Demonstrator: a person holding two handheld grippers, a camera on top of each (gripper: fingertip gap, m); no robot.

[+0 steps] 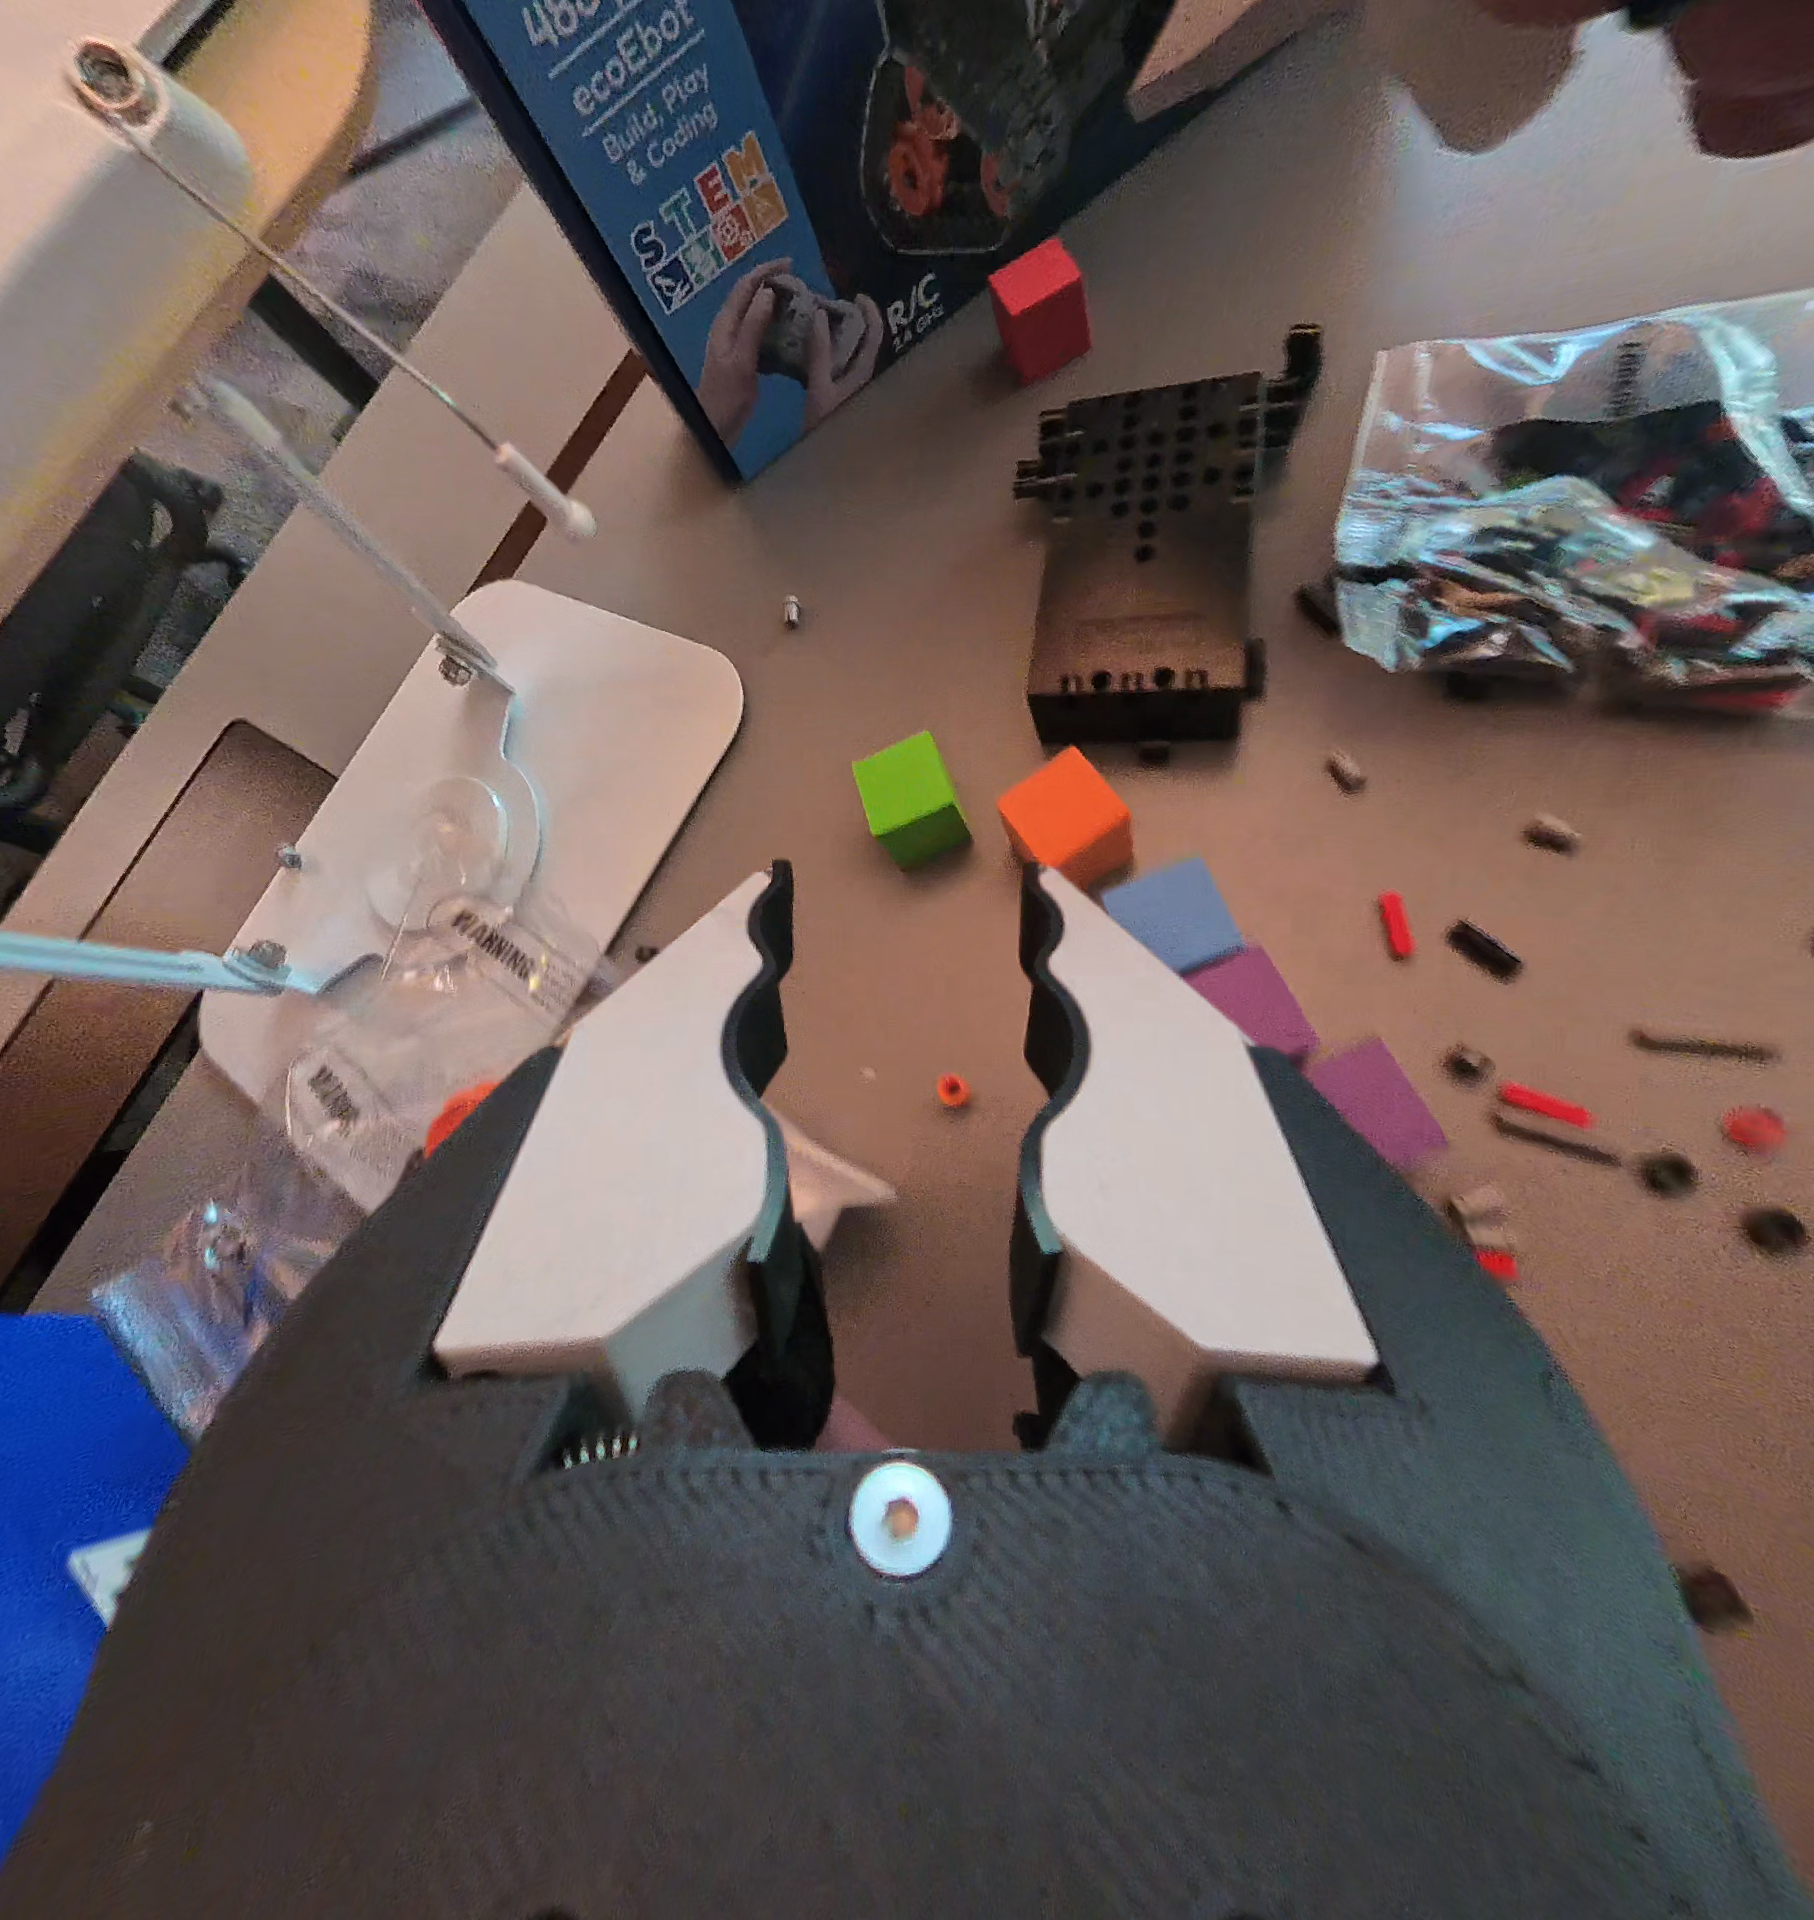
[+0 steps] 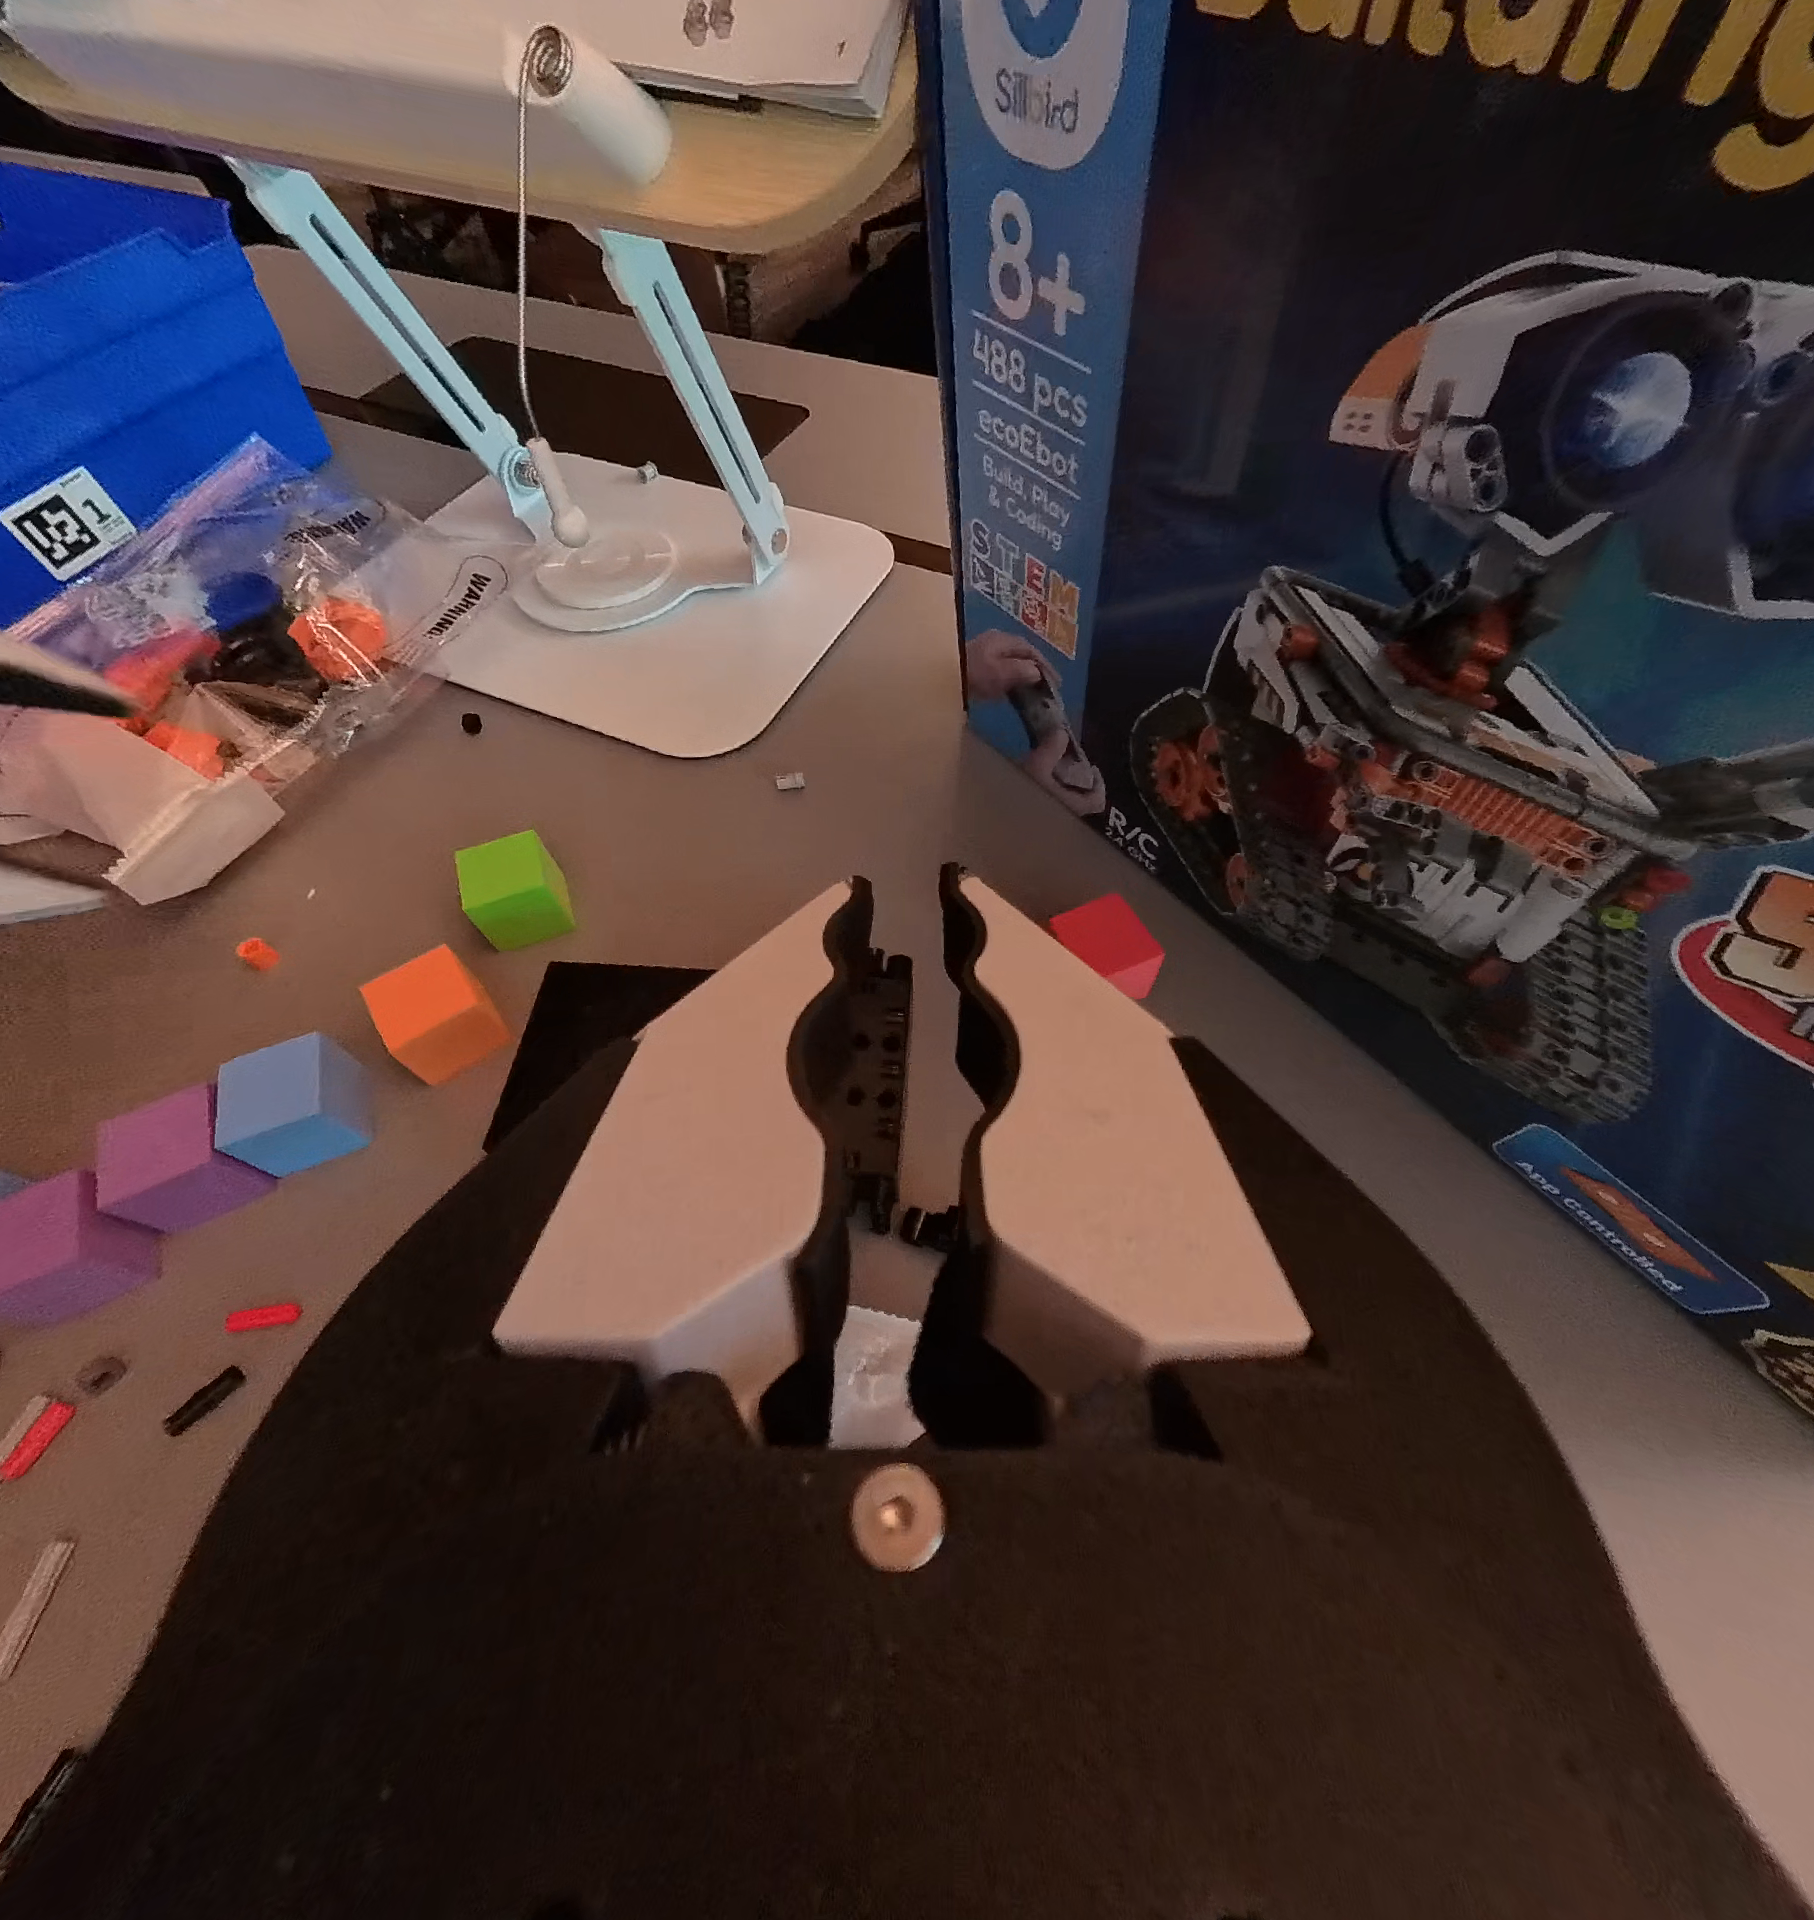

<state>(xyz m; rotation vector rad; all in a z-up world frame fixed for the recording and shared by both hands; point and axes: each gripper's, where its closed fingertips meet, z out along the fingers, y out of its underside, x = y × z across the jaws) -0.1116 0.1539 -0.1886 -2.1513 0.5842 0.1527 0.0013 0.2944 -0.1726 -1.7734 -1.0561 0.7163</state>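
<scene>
Hovering with its jaws apart and empty, the left gripper (image 1: 903, 883) is near the orange cube (image 1: 1064, 816), while the right gripper (image 2: 898, 883), jaws narrowly parted, straddles a black plate (image 2: 877, 1049) beyond that cube, grip unclear.

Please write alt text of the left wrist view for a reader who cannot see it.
The left gripper hovers with its jaws open and empty above a grey table, nearest a green cube and an orange cube. Beyond lie a black perforated building part, a red cube and a clear bag of parts.
</scene>
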